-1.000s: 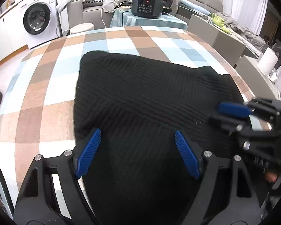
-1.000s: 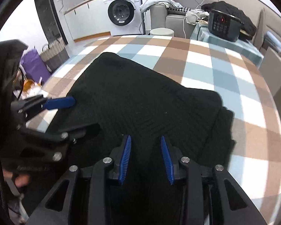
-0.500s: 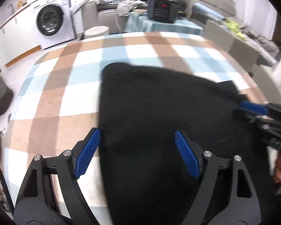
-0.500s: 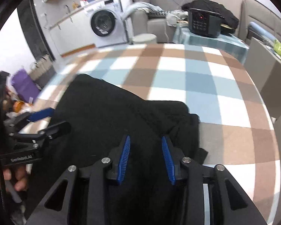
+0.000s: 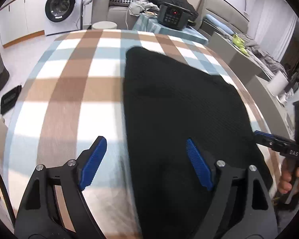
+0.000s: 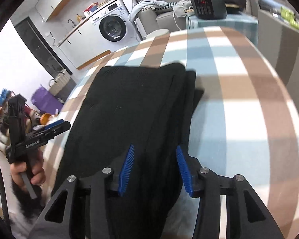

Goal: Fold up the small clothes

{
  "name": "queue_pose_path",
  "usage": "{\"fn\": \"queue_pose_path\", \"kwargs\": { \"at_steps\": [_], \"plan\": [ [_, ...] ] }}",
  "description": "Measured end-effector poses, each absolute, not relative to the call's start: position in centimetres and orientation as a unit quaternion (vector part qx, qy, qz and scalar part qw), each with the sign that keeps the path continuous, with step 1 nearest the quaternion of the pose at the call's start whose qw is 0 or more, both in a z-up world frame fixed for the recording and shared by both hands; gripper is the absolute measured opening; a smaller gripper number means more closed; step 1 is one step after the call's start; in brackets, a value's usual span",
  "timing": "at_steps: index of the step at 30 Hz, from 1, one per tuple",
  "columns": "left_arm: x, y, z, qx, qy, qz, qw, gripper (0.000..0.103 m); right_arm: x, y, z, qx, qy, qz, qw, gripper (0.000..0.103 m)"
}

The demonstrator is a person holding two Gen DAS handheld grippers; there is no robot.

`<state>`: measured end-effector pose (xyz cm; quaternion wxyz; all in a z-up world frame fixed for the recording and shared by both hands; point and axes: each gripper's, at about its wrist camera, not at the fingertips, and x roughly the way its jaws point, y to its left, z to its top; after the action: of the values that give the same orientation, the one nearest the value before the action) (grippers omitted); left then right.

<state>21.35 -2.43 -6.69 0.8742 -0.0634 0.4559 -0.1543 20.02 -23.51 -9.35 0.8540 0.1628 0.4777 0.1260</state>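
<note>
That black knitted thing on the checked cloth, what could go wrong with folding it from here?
The black knit lies folded with uneven layers stepping out along its right edge; another fold might leave it lopsided. The right claw, whose jaws have just been opening, straddles that edge without pinching it, so it could catch only some layers. The left claw hangs open, half over bare tablecloth, and may miss the cloth edge.
</note>
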Motion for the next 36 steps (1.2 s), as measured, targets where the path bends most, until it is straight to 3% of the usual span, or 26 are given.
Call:
{"fn": "queue_pose_path", "kwargs": {
  "at_steps": [6,14,17,19,20,21,32,36],
  "plan": [
    [16.7,-3.2,-7.4,-0.062,0.467,-0.156,0.868,0.08,16.5,-23.6,-10.1,0.21,0.473,0.139,0.844,0.055],
    [14.2,-4.0,-9.3,-0.052,0.483,-0.157,0.86,0.08,14.9,-22.1,-11.0,0.181,0.48,0.142,0.847,0.052],
    [13.7,-3.9,-9.3,-0.06,0.48,-0.166,0.859,0.069,14.9,-21.6,-11.1,0.166,0.476,0.147,0.851,0.037],
    [13.3,-4.2,-9.2,-0.057,0.469,-0.17,0.865,0.053,14.9,-21.3,-11.2,0.159,0.472,0.149,0.854,0.03],
    [13.4,-4.3,-9.1,-0.051,0.464,-0.174,0.867,0.034,15.0,-21.2,-11.3,0.155,0.47,0.148,0.856,0.027],
    [13.5,-4.5,-9.0,-0.044,0.464,-0.179,0.867,0.031,15.1,-21.1,-11.4,0.155,0.47,0.146,0.857,0.027],
    [20.9,-6.1,-8.3,-0.032,0.466,-0.139,0.873,0.03,21.8,-21.0,-11.1,0.144,0.467,0.085,0.868,0.025],
    [21.8,-5.3,-8.4,-0.052,0.471,-0.132,0.871,0.038,23.0,-21.2,-11.0,0.148,0.47,0.081,0.866,0.032]
  ]
}}
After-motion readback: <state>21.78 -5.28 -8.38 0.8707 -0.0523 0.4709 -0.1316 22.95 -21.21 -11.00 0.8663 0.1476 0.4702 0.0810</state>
